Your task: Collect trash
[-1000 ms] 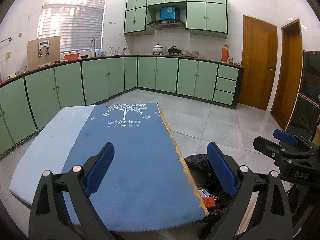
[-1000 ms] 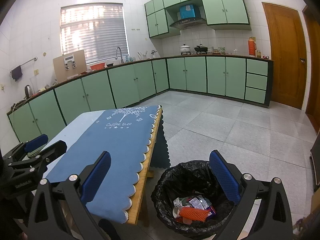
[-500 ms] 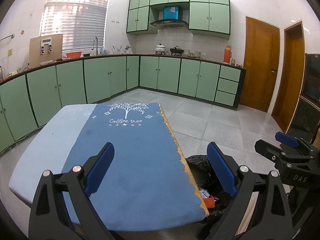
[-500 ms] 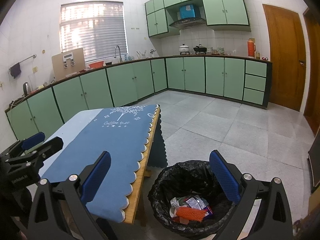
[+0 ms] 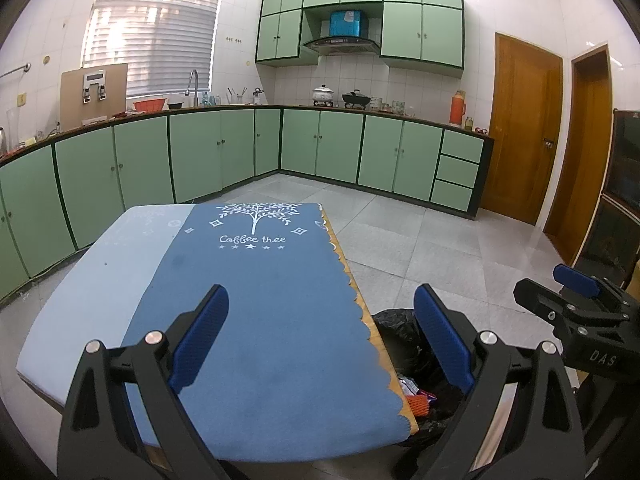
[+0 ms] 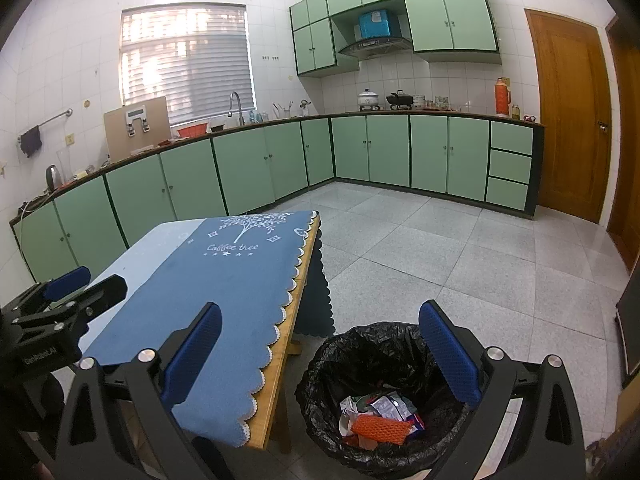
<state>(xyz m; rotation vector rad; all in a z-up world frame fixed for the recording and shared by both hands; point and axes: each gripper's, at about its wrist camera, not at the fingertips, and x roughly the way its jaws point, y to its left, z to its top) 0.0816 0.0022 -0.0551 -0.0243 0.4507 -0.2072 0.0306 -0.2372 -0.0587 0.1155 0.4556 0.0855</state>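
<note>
left gripper (image 5: 320,336) spread wide, empty, over the blue cloth (image 5: 264,300) on the table (image 6: 280,380) | right gripper (image 6: 320,352) gaping, holding nothing, above the bin (image 6: 368,352) just right of the table | trash (image 6: 378,420): orange mesh and crumpled wrappers heaped inside black liner

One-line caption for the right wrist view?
Open right tool above a black-lined bin of trash beside the blue-clothed table.
</note>
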